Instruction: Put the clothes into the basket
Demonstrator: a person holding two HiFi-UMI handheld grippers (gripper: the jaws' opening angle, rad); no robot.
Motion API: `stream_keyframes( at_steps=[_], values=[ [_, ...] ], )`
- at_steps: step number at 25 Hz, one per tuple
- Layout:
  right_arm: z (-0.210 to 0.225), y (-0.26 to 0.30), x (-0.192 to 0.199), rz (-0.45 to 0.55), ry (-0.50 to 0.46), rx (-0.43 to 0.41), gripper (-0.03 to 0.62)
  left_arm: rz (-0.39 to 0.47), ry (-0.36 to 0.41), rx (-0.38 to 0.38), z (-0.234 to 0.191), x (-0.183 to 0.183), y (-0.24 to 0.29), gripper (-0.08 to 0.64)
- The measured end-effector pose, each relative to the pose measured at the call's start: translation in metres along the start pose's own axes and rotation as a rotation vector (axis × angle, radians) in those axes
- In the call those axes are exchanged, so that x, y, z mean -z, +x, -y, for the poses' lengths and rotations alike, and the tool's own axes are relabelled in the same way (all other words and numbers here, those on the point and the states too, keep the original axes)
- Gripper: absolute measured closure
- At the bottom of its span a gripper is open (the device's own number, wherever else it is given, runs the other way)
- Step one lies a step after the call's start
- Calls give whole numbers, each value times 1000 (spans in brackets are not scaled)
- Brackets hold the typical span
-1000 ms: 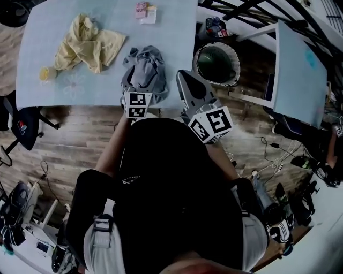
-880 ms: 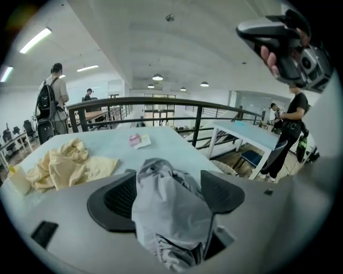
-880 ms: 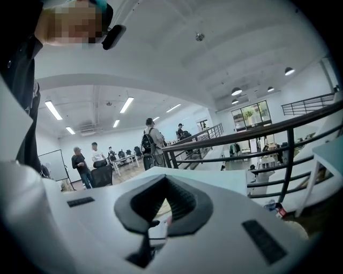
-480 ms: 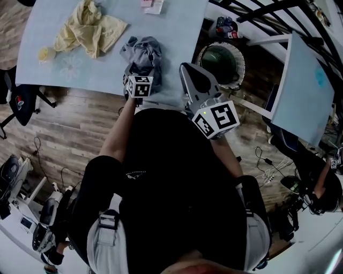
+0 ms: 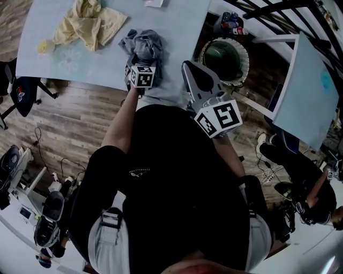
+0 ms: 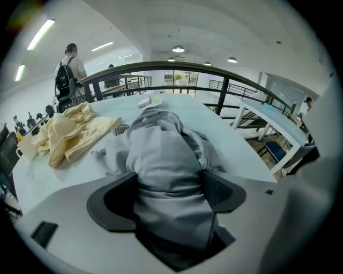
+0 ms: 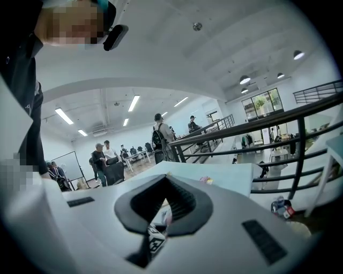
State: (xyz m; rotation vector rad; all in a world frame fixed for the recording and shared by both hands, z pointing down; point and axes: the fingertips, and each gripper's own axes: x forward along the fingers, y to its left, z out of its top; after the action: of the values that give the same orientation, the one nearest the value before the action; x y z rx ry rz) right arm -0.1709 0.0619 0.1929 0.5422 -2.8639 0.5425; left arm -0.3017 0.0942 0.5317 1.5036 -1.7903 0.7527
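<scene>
A crumpled grey garment lies on the light blue table near its front edge. My left gripper points steeply down into it. In the left gripper view the grey garment bulges up between the wide-spread pads; the jaws have just been opening, and the left gripper is open around the cloth. A yellow garment lies further left on the table. The round wicker basket stands off the table's right end. My right gripper hovers over the table edge, shut and empty, tips together.
A small packet lies at the table's far edge. A black railing runs behind the table and a second pale table stands at the right. Several people stand in the background. Cables and gear lie on the wooden floor.
My left gripper has dropped down onto the grey garment, and the cloth is now between its jaws. The right gripper has shifted slightly towards the table.
</scene>
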Motion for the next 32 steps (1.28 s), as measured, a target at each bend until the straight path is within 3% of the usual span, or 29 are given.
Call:
stream_keyframes(
  at_steps=[4, 7, 12, 19, 24, 32],
  values=[
    [0, 4, 7, -8, 25, -9, 588, 40, 6, -8, 1, 1, -1, 180],
    [-12, 8, 12, -16, 19, -40, 588, 47, 20, -33, -6, -2, -4, 325],
    [-32, 15, 15, -13, -3, -63, 588, 37, 80, -2, -12, 1, -9, 454],
    [-55, 8, 13, 3, -15, -38, 588, 119, 84, -2, -24, 4, -50, 474],
    [-74, 3, 22, 5, -3, -12, 588, 214, 37, 5, -35, -5, -93, 474],
    [-113, -12, 32, 26, -26, 27, 588, 345, 13, 56, -38, -15, -162, 474]
  ],
)
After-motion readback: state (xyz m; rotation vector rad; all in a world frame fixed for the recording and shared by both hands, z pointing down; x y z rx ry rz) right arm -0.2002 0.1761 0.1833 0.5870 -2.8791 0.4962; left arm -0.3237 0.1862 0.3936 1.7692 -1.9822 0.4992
